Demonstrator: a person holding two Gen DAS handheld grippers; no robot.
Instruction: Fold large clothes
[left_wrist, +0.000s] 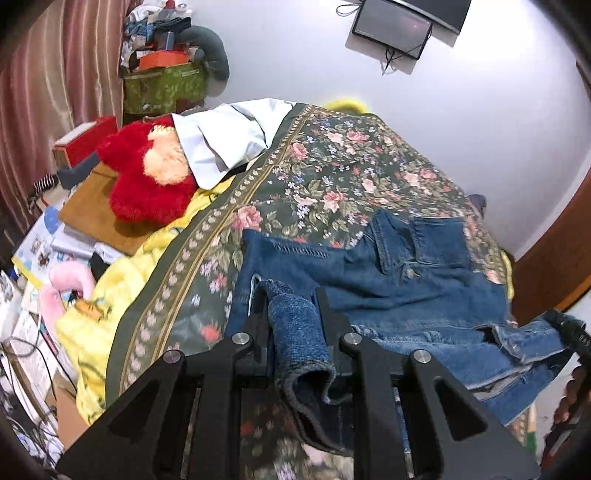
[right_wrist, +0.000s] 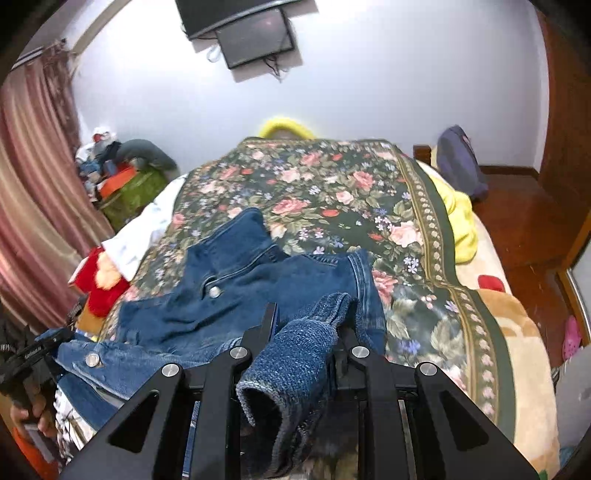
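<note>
A blue denim jacket lies spread on the floral bedspread, collar toward the far side. My left gripper is shut on a knit cuff end of the jacket, which hangs down between the fingers. In the right wrist view the jacket lies left of centre on the bedspread, with metal buttons showing. My right gripper is shut on the other knit cuff, which droops toward the camera. Each gripper shows at the edge of the other's view: the right gripper and the left gripper.
A red plush toy and a white pillow lie at the bed's left. Cluttered boxes and a green bin stand by the curtain. A yellow blanket and a wooden floor are to the right. A screen hangs on the wall.
</note>
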